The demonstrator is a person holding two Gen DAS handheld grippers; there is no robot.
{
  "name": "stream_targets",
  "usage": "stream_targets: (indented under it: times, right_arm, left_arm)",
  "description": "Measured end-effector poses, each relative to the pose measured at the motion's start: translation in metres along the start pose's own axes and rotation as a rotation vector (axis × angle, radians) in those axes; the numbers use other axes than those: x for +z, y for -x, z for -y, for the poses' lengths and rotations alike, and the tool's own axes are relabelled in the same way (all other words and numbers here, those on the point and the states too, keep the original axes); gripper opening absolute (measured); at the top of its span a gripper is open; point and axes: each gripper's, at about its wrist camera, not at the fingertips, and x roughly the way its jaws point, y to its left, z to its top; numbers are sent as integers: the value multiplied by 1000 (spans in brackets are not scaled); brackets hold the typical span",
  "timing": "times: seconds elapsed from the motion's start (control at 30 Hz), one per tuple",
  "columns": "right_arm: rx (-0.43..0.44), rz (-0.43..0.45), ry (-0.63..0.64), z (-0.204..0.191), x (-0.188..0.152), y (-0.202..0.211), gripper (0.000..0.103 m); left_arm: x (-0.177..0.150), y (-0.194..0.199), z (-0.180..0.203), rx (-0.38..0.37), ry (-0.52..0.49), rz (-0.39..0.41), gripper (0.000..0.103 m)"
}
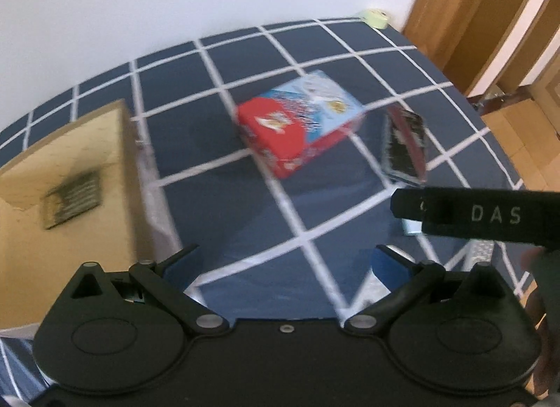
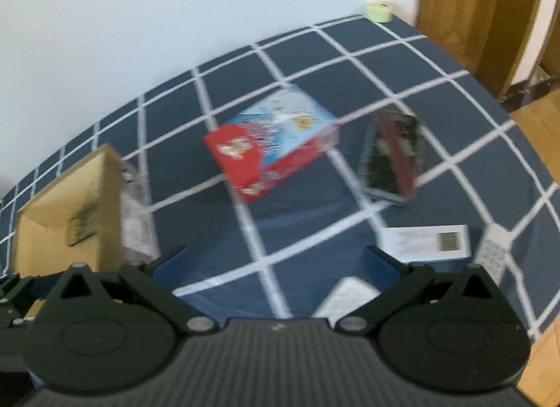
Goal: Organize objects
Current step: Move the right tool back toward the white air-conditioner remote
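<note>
A red and light-blue box (image 1: 299, 121) (image 2: 271, 148) lies in the middle of the blue checked tablecloth (image 1: 245, 218) (image 2: 297, 218). A dark red-and-black packet (image 1: 404, 144) (image 2: 392, 158) lies just right of it. An open brown cardboard box (image 1: 66, 193) (image 2: 66, 214) stands at the left. My left gripper (image 1: 285, 263) hangs open above the cloth, well short of the red box. My right gripper (image 2: 276, 263) is open too, with nothing between its fingers. A white card (image 2: 425, 242) lies near the right fingertip.
A pale green tape roll (image 1: 374, 16) (image 2: 378, 9) sits at the table's far edge by the white wall. Clear plastic wrap (image 2: 134, 218) lies beside the cardboard box. Another white object (image 2: 493, 253) lies at the right edge. Wooden door frame (image 1: 465, 11) and floor are at right.
</note>
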Motion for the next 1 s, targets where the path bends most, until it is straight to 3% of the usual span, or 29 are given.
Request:
stream_targets:
  times: [0.23, 0.47, 1.0]
  right_arm:
    - [-9, -35, -31, 81, 15, -5, 103]
    - [11, -77, -25, 137, 19, -15, 103]
    - [87, -167, -92, 187, 26, -55, 97]
  left_arm:
    - [10, -26, 67, -7, 2, -31, 103]
    - [15, -52, 116, -10, 8, -60, 103]
    - [30, -118, 154, -45, -37, -193, 103]
